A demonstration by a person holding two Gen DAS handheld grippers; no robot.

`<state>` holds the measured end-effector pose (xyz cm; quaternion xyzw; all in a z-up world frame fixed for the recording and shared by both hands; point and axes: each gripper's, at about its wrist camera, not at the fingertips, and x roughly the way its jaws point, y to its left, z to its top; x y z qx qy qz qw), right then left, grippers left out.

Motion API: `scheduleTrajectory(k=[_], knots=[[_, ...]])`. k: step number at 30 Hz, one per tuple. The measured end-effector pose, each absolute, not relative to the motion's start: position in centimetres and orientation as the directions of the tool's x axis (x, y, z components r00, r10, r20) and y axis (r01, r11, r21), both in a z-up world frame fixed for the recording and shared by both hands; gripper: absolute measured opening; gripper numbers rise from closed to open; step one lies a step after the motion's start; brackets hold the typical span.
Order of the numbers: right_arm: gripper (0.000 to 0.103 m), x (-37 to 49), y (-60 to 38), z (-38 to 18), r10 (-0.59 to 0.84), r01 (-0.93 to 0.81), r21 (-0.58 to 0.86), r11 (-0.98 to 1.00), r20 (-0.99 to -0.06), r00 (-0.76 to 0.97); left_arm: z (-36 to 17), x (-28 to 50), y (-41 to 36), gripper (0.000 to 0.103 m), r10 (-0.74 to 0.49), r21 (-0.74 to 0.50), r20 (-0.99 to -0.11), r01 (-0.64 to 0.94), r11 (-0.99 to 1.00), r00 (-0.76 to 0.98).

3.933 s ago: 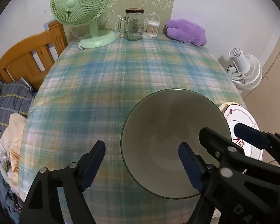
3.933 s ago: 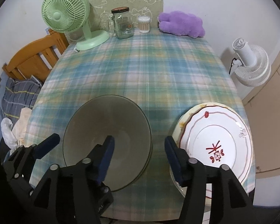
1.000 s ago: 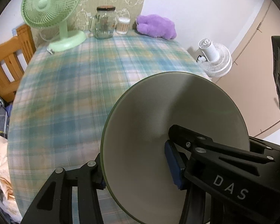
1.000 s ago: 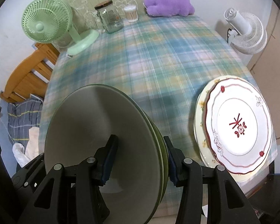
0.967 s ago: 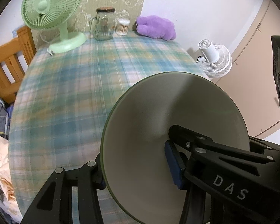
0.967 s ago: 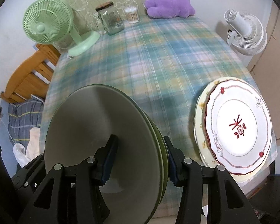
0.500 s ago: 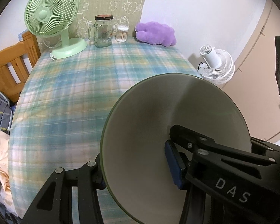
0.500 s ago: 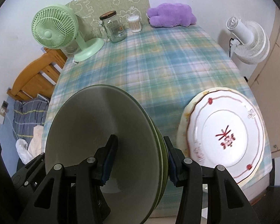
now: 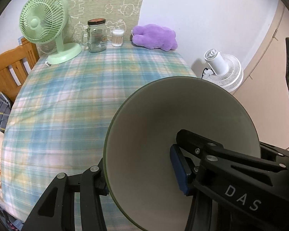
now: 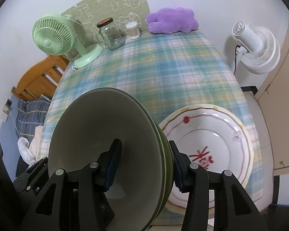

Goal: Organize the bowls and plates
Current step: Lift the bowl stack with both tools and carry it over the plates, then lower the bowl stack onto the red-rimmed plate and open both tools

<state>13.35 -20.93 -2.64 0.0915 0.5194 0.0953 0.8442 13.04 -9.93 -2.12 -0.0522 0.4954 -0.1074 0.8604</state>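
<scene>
Above the near edge of the bench (image 9: 71,100), a grey-green bowl (image 9: 163,130) is held clear of the plaid cloth by both tongs at once. The left tongs (image 9: 142,175) are closed on the bowl's left wall, one blue pad inside and the other finger outside under the rim. The right tongs (image 10: 144,165) are clamped on the opposite wall, where two or three nested rims can be made out at the edge, so the bowl may be a stack; the exact count cannot be told. The bowl is tilted, its mouth turned toward the cameras.

Just right of the bowl, a white plate (image 10: 212,146) with red lines and a red mark is seen lying on a cream plate near the bench's right edge, partly hidden behind the bowl's rim.

Far beyond the bowl, at the wall end of the bench, a green fan (image 9: 42,19), a glass jar (image 9: 96,36), a small container (image 9: 118,37) and a purple plush (image 9: 154,36) are lined up. A white fan (image 9: 223,69) is seen on the floor, beyond the bowl to its right.
</scene>
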Motion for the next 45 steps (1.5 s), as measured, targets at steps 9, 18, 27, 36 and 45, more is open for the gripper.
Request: scheduleTrajectory(k=[9,18,27,36,45], knots=[[0.052,14.0,-25.0,-3.2,0.257,-0.080,0.247,0.966,-0.867,0.427,-2.8,13.5,-13.9,0.052,-0.229,-0.205,-0.845,0.104,0.973,0.483],[0.052,14.7,-28.4,-3.9,0.264,-0.105,0.242,0.965,-0.873,0.410,-3.8,13.9,-17.3,0.052,-0.221,-0.214,-0.853,0.068,0.974,0.474],[0.052,15.4,-31.3,-5.2,0.260,-0.110,0.236,0.966,-0.890,0.376,-5.2,14.2,-19.9,0.052,-0.217,-0.220,-0.873,0.045,0.974,0.437],[0.052,16.2,-32.5,-7.1,0.268,-0.121,0.241,0.963,-0.908,0.322,-6.5,14.7,-20.9,0.051,-0.191,-0.204,-0.889,0.014,0.979,0.416],[0.051,17.2,-32.4,-7.7,0.283,-0.136,0.251,0.958,-0.902,0.327,-6.4,15.1,-21.3,0.051,-0.141,-0.147,-0.895,0.019,0.989,0.424]])
